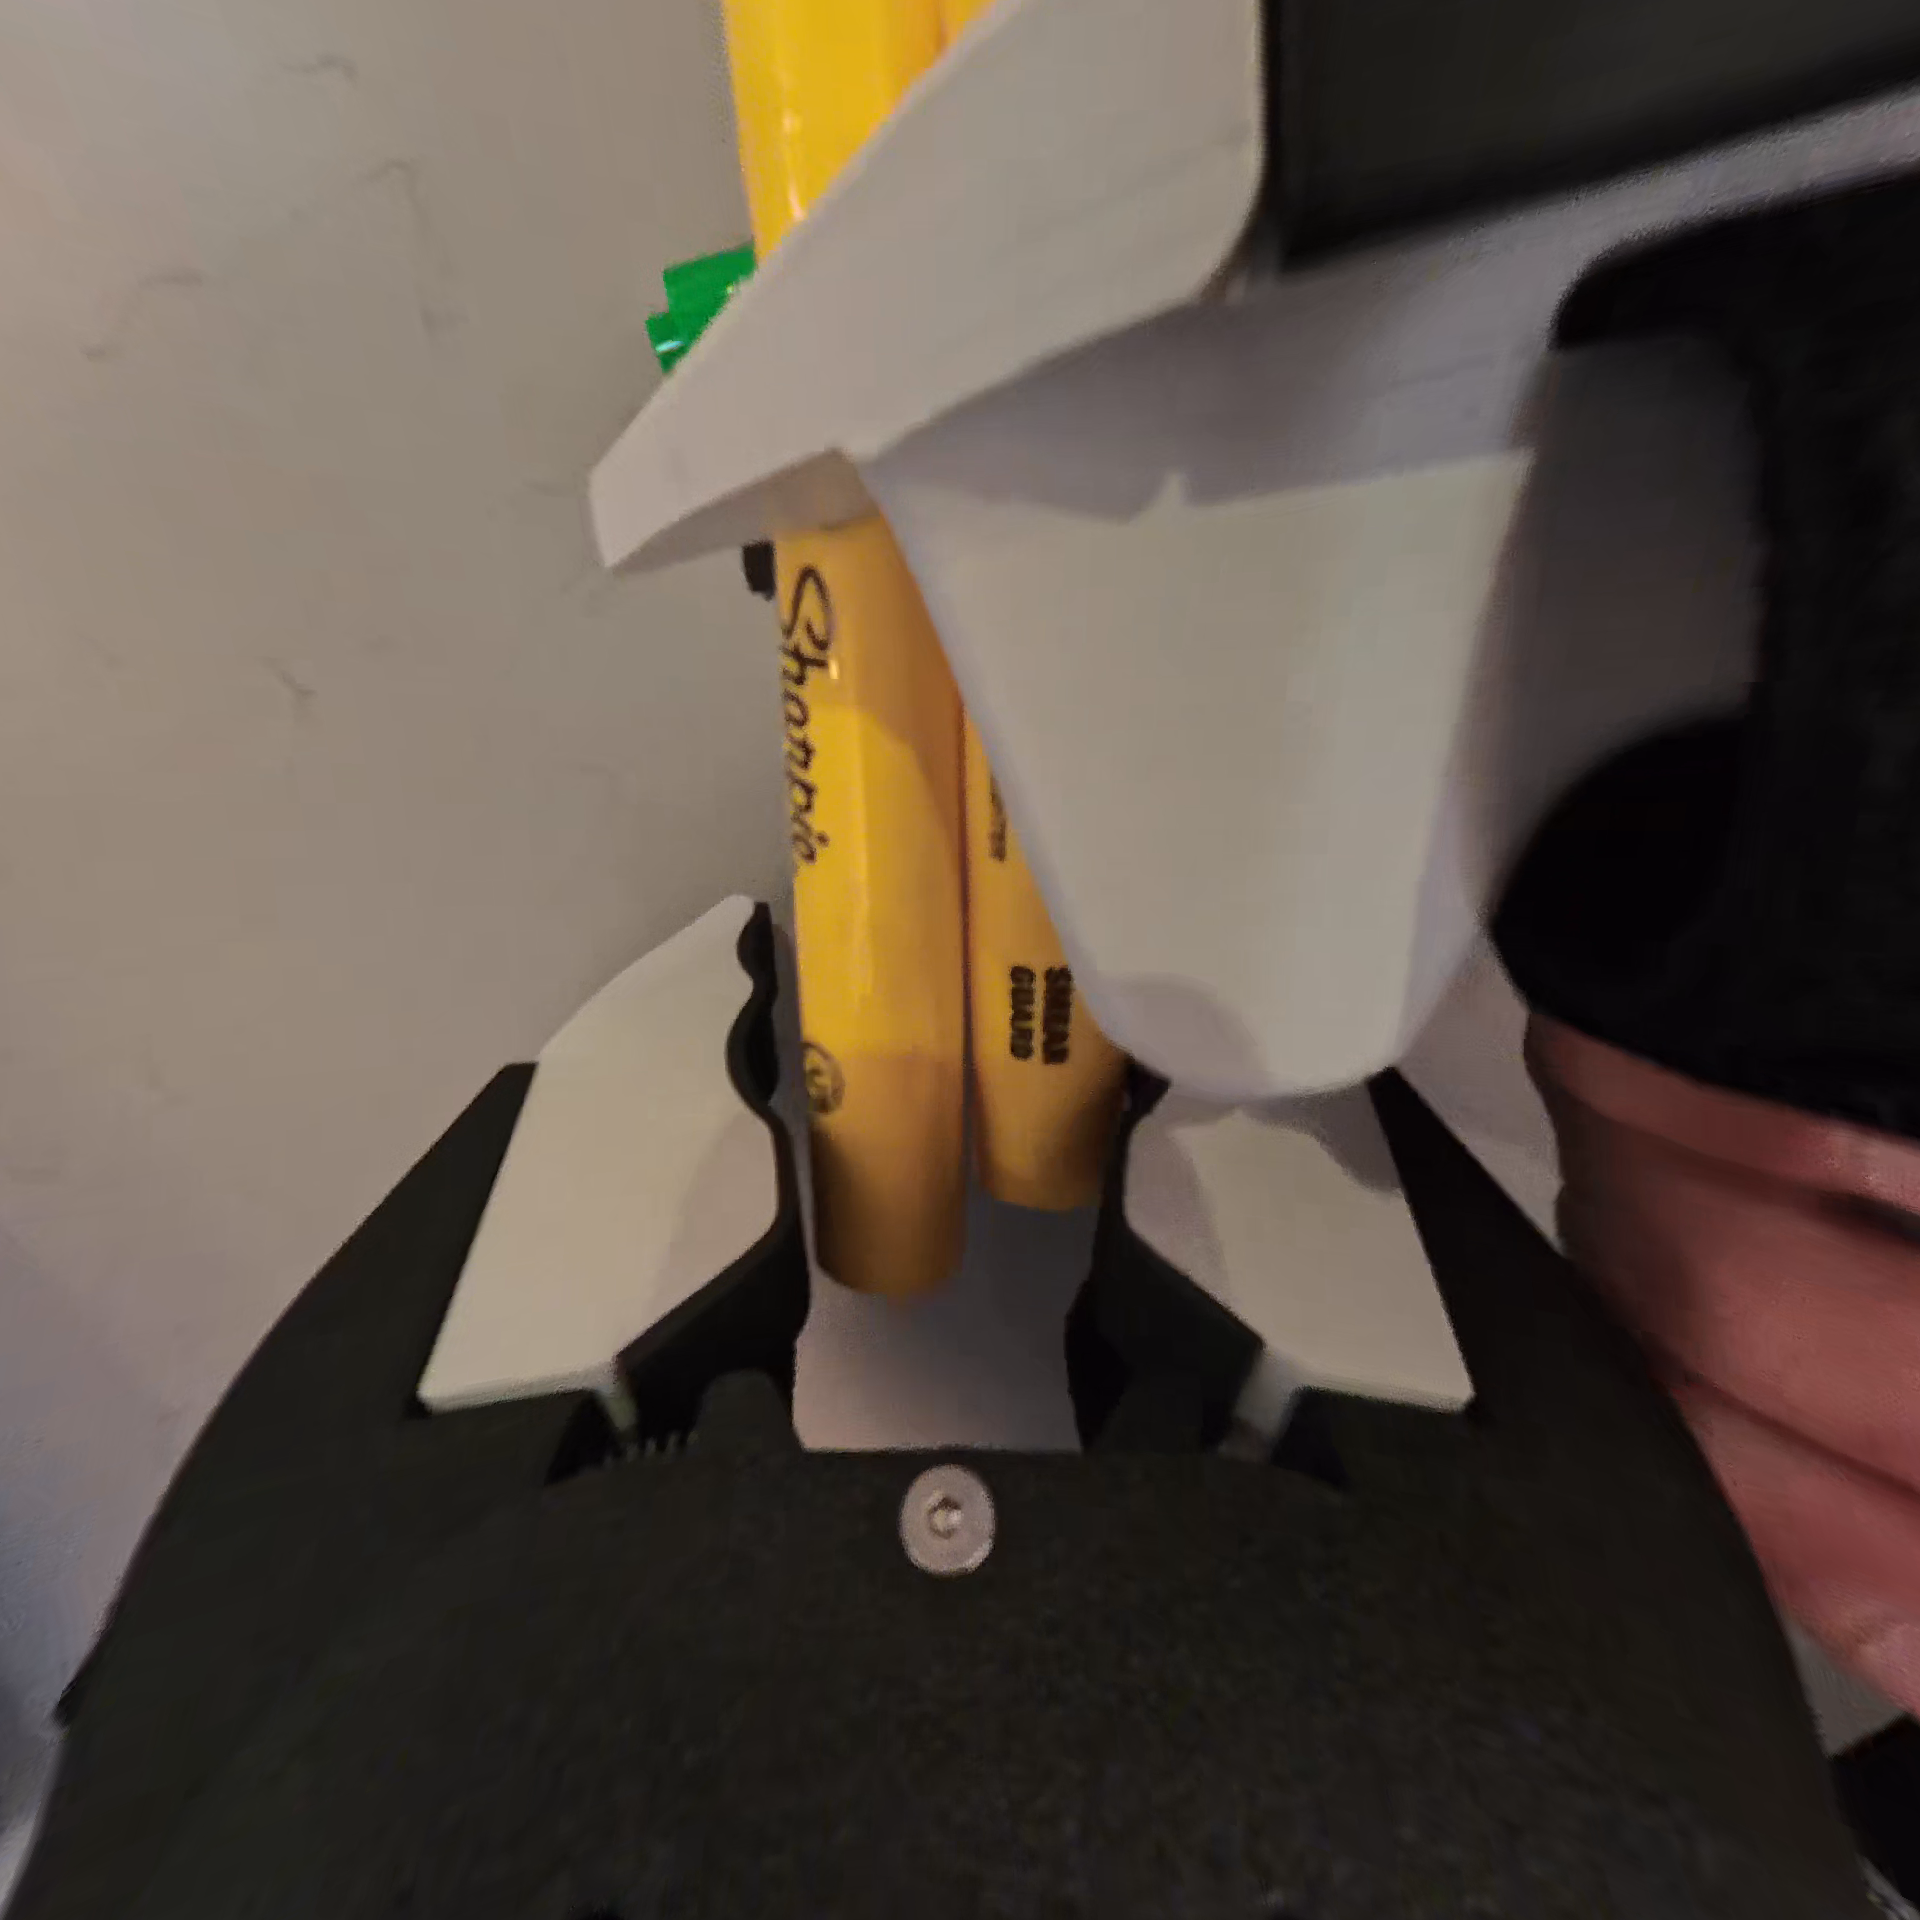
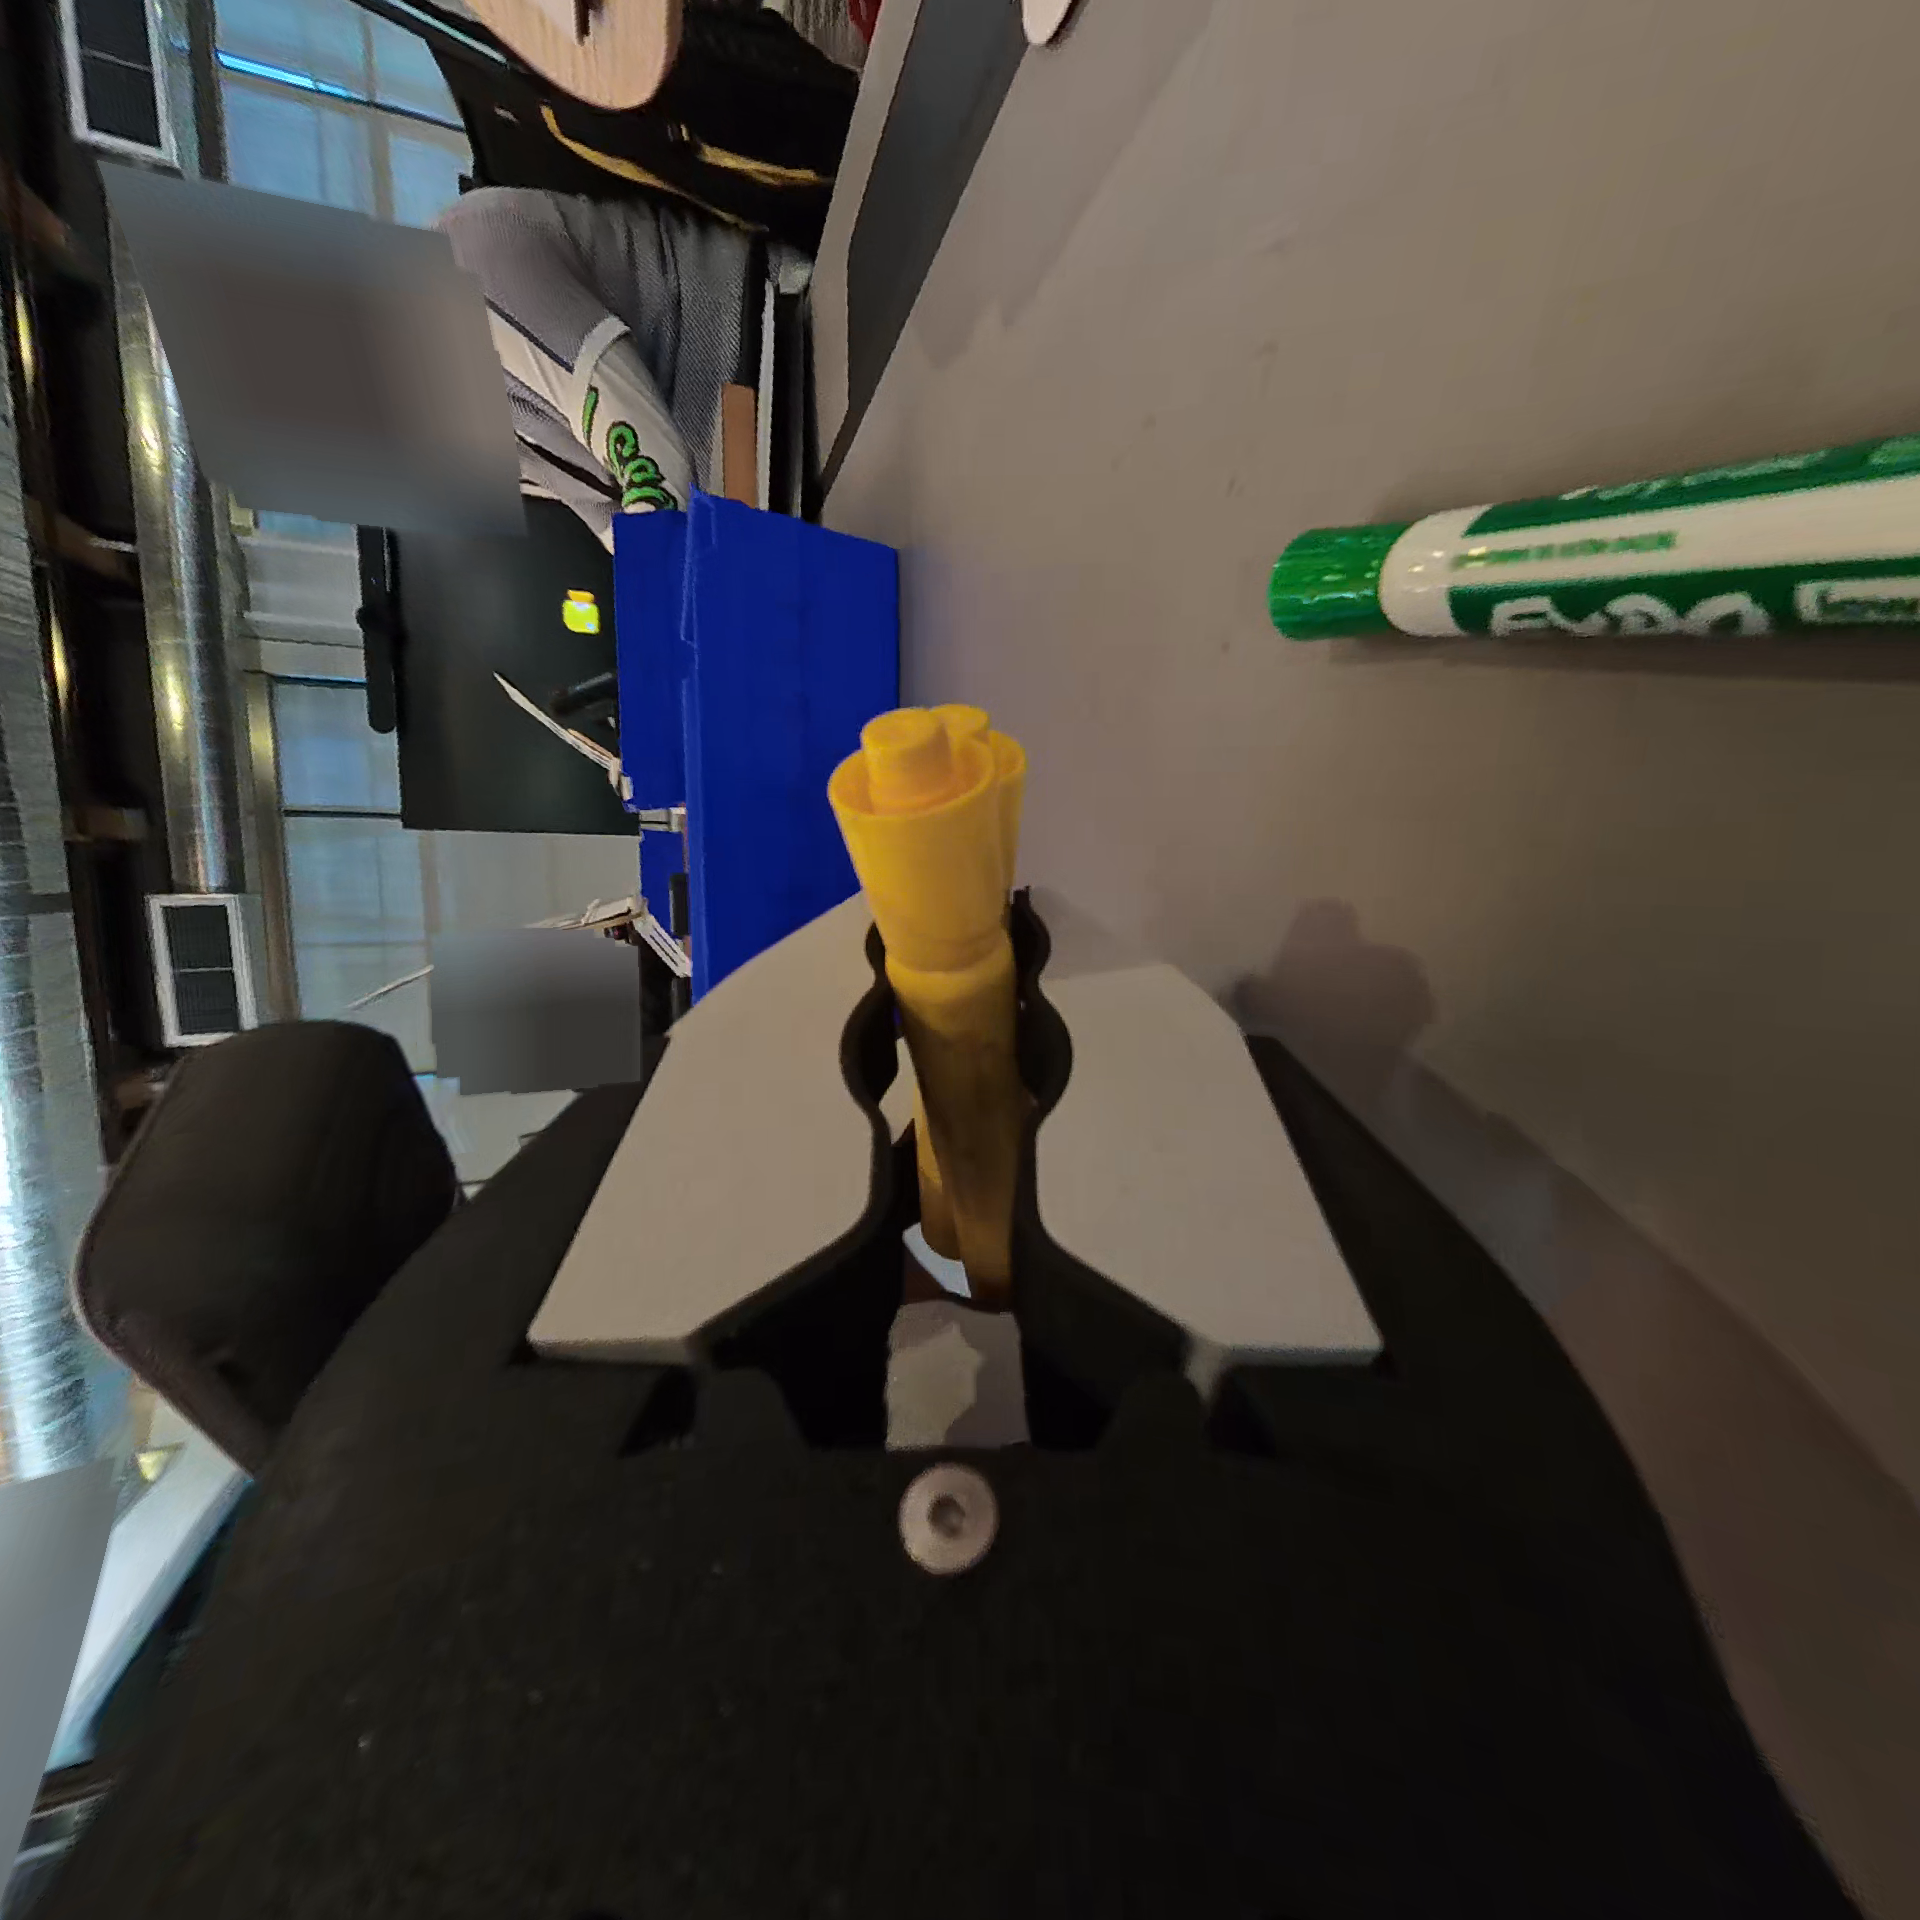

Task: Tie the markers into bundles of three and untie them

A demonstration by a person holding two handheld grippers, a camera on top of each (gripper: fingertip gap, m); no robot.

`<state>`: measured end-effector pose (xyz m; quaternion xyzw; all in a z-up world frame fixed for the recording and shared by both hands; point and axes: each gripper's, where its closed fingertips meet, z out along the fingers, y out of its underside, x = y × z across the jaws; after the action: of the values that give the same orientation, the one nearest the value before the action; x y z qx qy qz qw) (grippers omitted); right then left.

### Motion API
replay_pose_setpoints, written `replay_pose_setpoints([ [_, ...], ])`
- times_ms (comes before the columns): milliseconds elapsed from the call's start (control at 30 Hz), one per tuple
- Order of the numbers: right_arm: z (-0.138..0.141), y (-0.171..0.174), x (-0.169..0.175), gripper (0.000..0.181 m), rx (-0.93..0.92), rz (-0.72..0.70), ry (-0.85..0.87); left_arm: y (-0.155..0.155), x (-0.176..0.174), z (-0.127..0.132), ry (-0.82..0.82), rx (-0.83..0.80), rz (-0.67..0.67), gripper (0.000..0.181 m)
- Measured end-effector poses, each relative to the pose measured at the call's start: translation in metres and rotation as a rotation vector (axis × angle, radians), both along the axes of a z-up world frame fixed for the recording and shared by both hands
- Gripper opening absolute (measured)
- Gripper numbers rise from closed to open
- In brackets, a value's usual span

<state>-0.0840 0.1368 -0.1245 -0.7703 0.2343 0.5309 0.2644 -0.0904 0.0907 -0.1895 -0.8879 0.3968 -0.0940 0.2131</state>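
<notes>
Grey tabletop (image 1: 312, 623) filled the left wrist view behind the fingers. Yellow markers (image 1: 883, 935) were seen lying between the left gripper (image 1: 940, 1039) fingers, long axis running straight ahead along them, butt ends nearest the camera. Whether the pads actually pressed the barrels could not be told; a gap showed on the left side. Just ahead, the markers were crossed and clamped by the right gripper (image 1: 831, 499), entering from the right.

Tilted tabletop (image 2: 1455, 312) and a blue bin (image 2: 790, 727) were seen beyond the fingers in the right wrist view. The right gripper (image 2: 956, 997) was closed on the markers (image 2: 935, 831), whose capped ends stuck out past the fingertips. A green marker (image 2: 1558, 561) lay well apart, ahead and right. No tie was visible.
</notes>
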Motion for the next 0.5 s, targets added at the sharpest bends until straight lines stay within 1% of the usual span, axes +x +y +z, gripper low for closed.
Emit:
replay_pose_setpoints([
  [67,-0.001,0.000,0.003,0.019,-0.011,-0.024,0.038,-0.002,-0.003,-0.003,0.032,-0.006,-0.008,0.065],
  [133,-0.003,0.001,0.006,0.019,0.003,-0.043,0.003,-0.005,-0.003,-0.008,0.055,-0.032,-0.018,0.069],
  [200,-0.003,0.000,0.009,0.019,0.019,-0.070,-0.004,-0.007,-0.002,-0.008,0.043,-0.048,-0.025,0.065],
  [267,-0.002,-0.003,0.010,0.019,0.027,-0.073,0.001,-0.007,-0.004,-0.008,0.057,-0.059,-0.032,0.065],
  [400,0.002,-0.006,0.013,0.019,0.051,-0.134,0.038,-0.008,-0.003,-0.004,0.075,-0.052,-0.070,0.062],
  [500,0.004,-0.009,0.011,0.019,0.062,-0.160,0.065,-0.006,-0.005,-0.001,0.126,-0.014,-0.107,0.059],
])
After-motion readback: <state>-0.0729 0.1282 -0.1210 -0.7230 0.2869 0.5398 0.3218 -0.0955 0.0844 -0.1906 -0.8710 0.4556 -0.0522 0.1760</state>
